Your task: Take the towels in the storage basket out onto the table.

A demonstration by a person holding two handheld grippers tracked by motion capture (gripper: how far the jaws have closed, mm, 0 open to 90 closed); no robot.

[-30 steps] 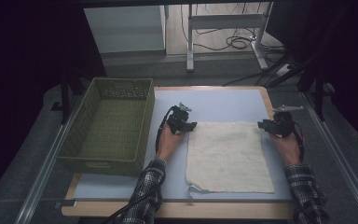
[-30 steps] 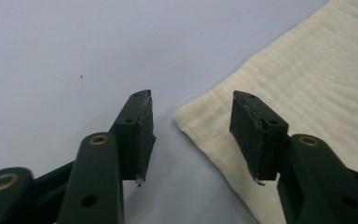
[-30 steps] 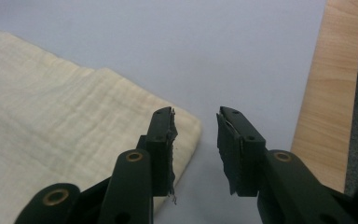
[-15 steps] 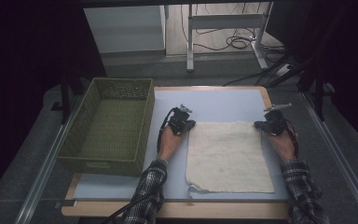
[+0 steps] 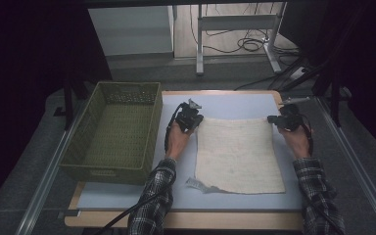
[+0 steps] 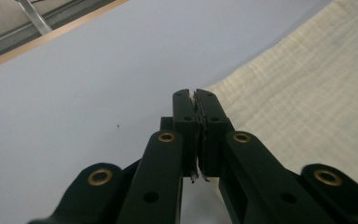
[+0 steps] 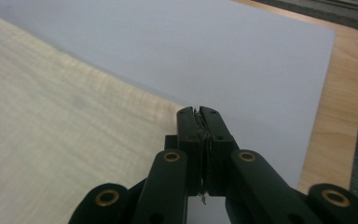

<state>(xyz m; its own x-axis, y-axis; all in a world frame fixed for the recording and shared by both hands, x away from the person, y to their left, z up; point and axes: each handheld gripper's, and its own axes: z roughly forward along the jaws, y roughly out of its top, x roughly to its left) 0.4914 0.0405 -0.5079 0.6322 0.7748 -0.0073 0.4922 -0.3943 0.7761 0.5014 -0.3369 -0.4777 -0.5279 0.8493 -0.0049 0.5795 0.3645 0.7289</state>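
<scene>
A cream cloth (image 5: 237, 156) lies flat on the pale blue mat (image 5: 225, 104). My left gripper (image 5: 195, 120) sits at the cloth's far left corner, jaws pressed together. In the left gripper view its fingertips (image 6: 196, 93) meet with a thin sliver of cream cloth (image 6: 307, 93) pinched between them. My right gripper (image 5: 274, 119) is at the far right corner, also shut. In the right gripper view the cloth's (image 7: 51, 121) edge runs straight into the shut jaw tips (image 7: 198, 110).
A green woven basket (image 5: 73, 164) stands left of the mat, its inside bare. A small tag (image 5: 196, 185) sticks out at the cloth's near left corner. The table's wooden rim (image 7: 335, 107) shows to the right, and a metal rail (image 5: 357, 161) runs beyond it.
The right hand has slid a little to the left, onto the cloth's far right corner. The left hand has stayed at the far left corner.
</scene>
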